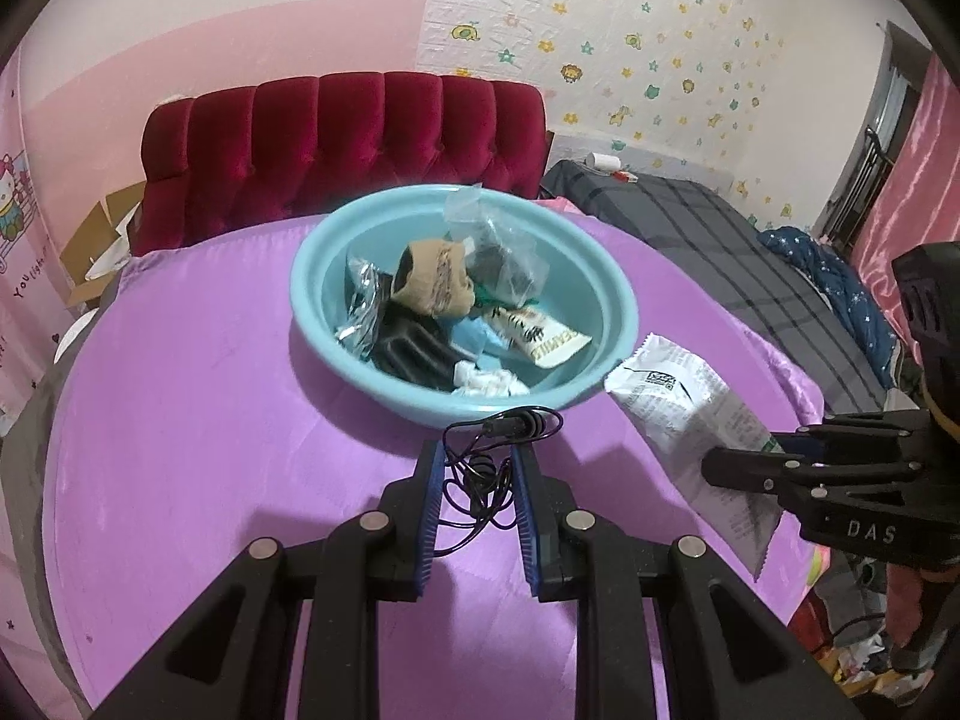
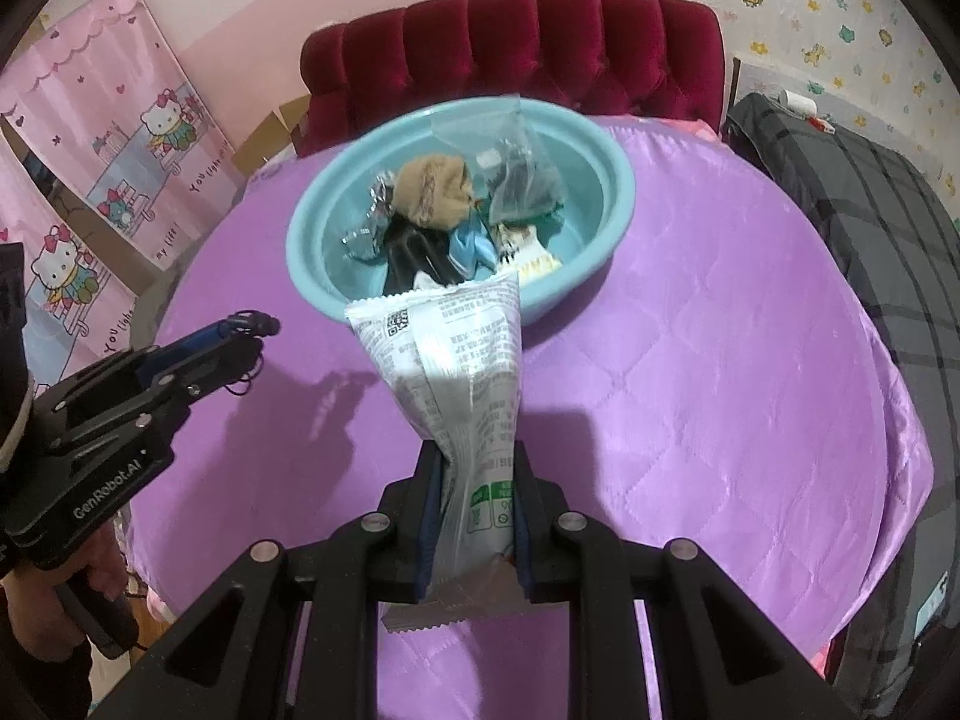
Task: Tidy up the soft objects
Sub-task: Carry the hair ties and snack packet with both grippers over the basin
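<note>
two grippers up over a purple quilted cloth [image 2: 720, 372] here, both with something pinched. left gripper [image 1: 477, 480] has its blue pads nearly together on a tangle of thin black cable [image 1: 486, 456], the plug end looping up just in front of the fingertips and sitting close to the near rim of the basin. right gripper [image 2: 474, 480] is clamped on the lower end of a white printed snack packet [image 2: 450, 372], which sticks up and forward so its top edge covers part of the basin's near rim in the right wrist view. light blue basin [image 1: 312, 276] sits on the cloth ahead of both, already holding a pile: a tan sock-looking bundle [image 1: 435, 276], a clear plastic bag [image 1: 498, 240], something silver and crinkly [image 1: 360, 312], a black glossy thing [image 1: 414, 354], a white tube with lettering [image 1: 549, 342]. behind the basin is a dark red tufted headboard [image 1: 360, 138]. grey plaid bedding [image 1: 720, 240] off to the right, pink cartoon cat curtain [image 2: 102, 180] on the left, wall stickers of stars and animals. a hand [image 2: 66, 576] grips the left gripper's handle at the left edge of the right view.
</note>
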Available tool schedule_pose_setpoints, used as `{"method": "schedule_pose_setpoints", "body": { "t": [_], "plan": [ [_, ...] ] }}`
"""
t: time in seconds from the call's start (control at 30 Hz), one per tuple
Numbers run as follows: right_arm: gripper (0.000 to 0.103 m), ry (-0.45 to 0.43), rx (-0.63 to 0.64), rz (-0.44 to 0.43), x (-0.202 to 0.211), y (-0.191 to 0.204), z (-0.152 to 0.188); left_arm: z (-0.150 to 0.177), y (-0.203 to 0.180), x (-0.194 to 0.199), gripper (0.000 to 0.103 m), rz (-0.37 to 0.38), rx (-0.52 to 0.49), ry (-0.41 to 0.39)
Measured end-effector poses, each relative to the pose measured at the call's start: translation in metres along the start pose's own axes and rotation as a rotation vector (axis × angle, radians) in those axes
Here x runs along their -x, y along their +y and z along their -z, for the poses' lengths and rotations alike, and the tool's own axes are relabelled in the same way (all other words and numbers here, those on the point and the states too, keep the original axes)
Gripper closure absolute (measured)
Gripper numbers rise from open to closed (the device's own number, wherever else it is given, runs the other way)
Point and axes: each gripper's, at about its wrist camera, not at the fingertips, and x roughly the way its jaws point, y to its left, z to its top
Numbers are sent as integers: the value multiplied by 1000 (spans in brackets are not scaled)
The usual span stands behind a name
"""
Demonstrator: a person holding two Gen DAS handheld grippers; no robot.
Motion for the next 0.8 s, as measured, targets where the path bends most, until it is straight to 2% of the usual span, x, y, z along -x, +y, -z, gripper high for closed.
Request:
{"method": "schedule_pose_setpoints", "body": {
  "t": [0.43, 0.8],
  "plan": [
    [82, -66, -51, 1, 6, -8, -46, -39, -3, -7, 79, 10, -23, -49],
    [82, -69, -70, -10, -25, -12, -91, -59, 11, -43, 78, -16, -20, -25]
  ]
}}
